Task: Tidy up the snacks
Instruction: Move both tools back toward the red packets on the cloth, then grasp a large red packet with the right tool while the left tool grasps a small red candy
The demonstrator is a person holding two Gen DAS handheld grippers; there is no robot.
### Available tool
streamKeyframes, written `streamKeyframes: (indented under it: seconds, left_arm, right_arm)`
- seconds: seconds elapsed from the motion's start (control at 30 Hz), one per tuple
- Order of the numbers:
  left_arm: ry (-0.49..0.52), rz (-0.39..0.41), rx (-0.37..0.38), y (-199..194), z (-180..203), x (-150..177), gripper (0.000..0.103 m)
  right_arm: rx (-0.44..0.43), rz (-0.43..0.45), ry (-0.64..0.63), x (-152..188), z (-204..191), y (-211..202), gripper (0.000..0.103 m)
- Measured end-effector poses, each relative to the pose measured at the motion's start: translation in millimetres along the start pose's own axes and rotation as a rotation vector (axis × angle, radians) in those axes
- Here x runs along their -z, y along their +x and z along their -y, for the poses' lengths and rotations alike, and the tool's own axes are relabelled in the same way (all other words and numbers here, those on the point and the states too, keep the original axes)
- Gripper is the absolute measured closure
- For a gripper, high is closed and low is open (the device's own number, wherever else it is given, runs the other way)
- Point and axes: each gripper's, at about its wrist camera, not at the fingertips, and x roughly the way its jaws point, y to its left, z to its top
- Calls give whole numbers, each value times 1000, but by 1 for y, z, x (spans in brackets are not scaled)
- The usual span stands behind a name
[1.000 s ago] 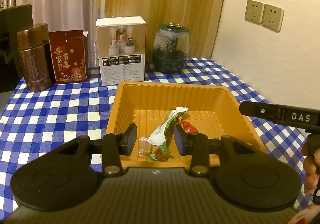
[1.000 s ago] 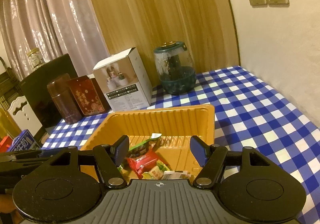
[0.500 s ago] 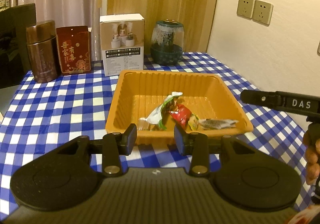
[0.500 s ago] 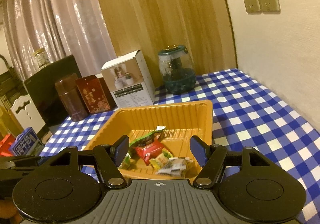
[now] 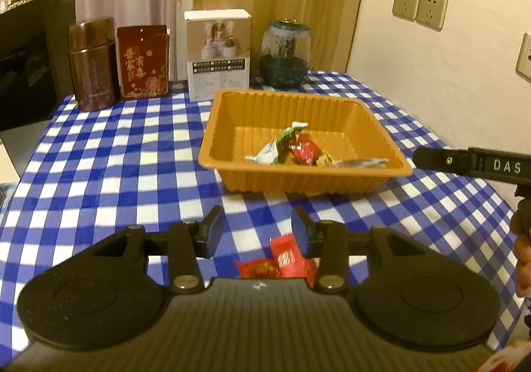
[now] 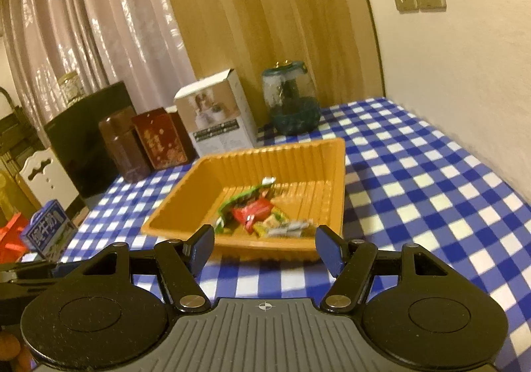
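Both tongs have pulled back from the orange tray [image 5: 396, 169]. Left tongs [image 5: 258, 232] hang released over two red snacks [image 5: 277, 262] on the checked counter [image 5: 109, 169]. Right tongs [image 6: 264, 247] are released too. More snacks [image 6: 262, 216] lie inside the tray.

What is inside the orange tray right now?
The orange tray holds a green-white packet, a red snack, a yellow candy and a silvery wrapper; anything beneath them is hidden.
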Motion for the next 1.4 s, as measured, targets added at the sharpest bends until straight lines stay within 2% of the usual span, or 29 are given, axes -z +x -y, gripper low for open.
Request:
streamKeyframes:
  seconds: [0.2,0.4,0.5,0.6,0.77,0.93,1.07,1.3,1.37,1.4]
  left_arm:
    - [10,-39,-34,-4,-1,12,61]
    - [25,-83,-37,-3,-11,17,48]
    - [39,-112,-26,0,-17,16,47]
    - [94,-144,-12,3,-21,16,44]
    - [138,-199,8,13,-26,20,43]
    - [260,-211,18,20,-17,24,43]
    - [280,-213,43,24,-20,25,43]
    - [309,-239,9,32,-28,31,43]
    - [308,-245,4,32,-31,31,43]
    - [308,-246,0,33,-32,31,43]
  right_arm:
    - [-12,-55,-34,22,-17,-3,36]
    - [-6,-116,-86,44,-42,4,36]
    - [-25,-129,-95,49,-49,8,36]
    - [-28,-139,-94,52,-56,11,36]
    - [-37,-154,-101,54,-65,23,36]
    - [-44,-167,-121,57,-74,37,36]
    - [-58,-182,-143,61,-81,45,36]
    - [-69,-198,-191,67,-94,60,36]
    - [-69,-200,-204,68,-98,65,41]
    - [-68,-204,-211,69,-100,67,46]
